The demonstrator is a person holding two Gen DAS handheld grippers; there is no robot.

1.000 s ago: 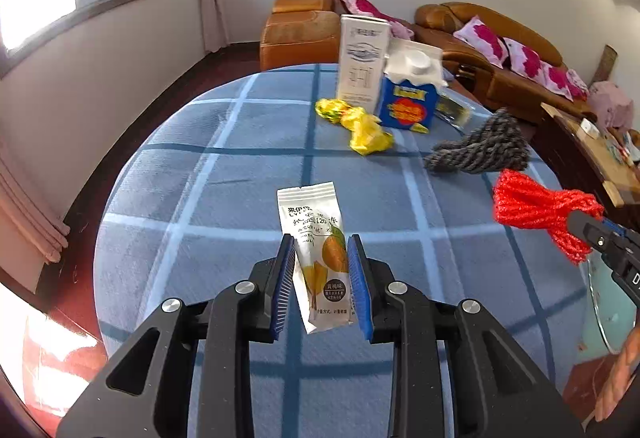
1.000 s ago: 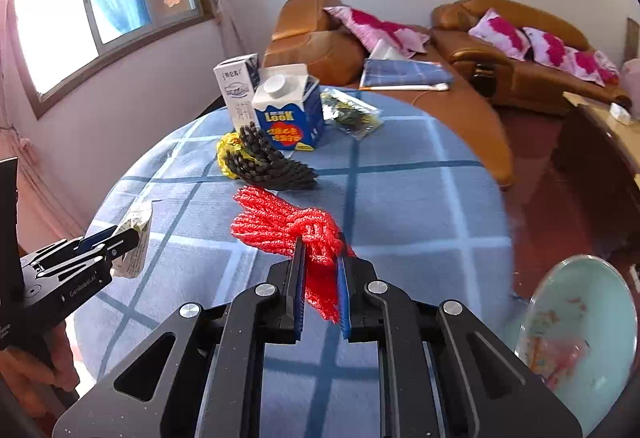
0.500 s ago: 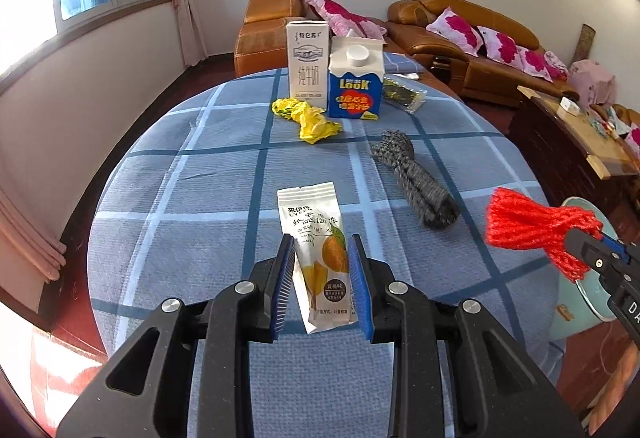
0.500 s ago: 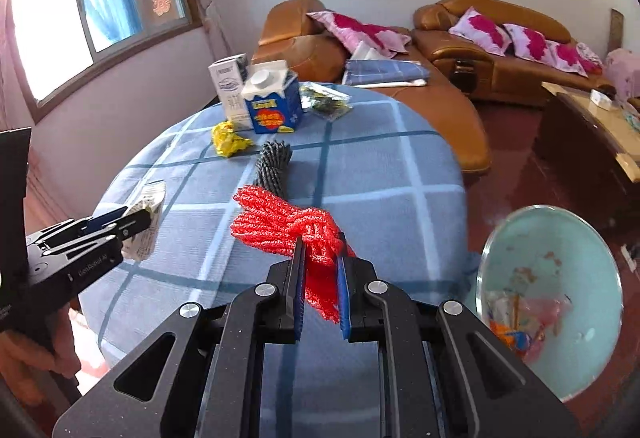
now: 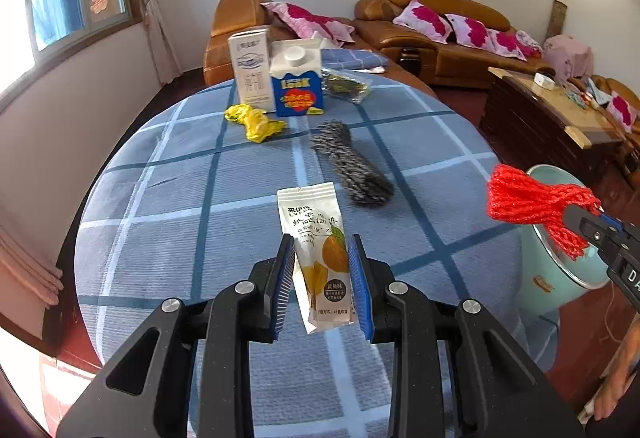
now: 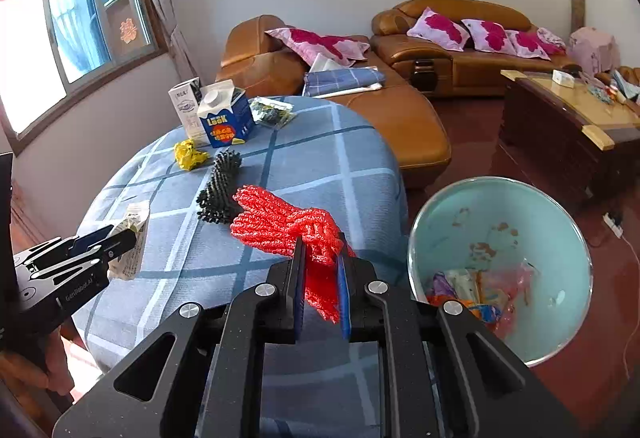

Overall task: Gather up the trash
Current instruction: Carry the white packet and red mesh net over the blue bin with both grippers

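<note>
Left wrist view: the left gripper [image 5: 322, 278] pinches a snack packet [image 5: 318, 250] between its blue pads, above the blue checked table [image 5: 160, 230]. On the table lie a grey rope bundle [image 5: 352, 166] and a yellow wrapper [image 5: 256, 122].

Right wrist view: the right gripper [image 6: 322, 278] is clamped on a red rope bundle [image 6: 280, 224], held over the table edge just beside the teal bin [image 6: 472, 222]. Only this view shows the bin's inside, with wrappers at the bottom.
</note>
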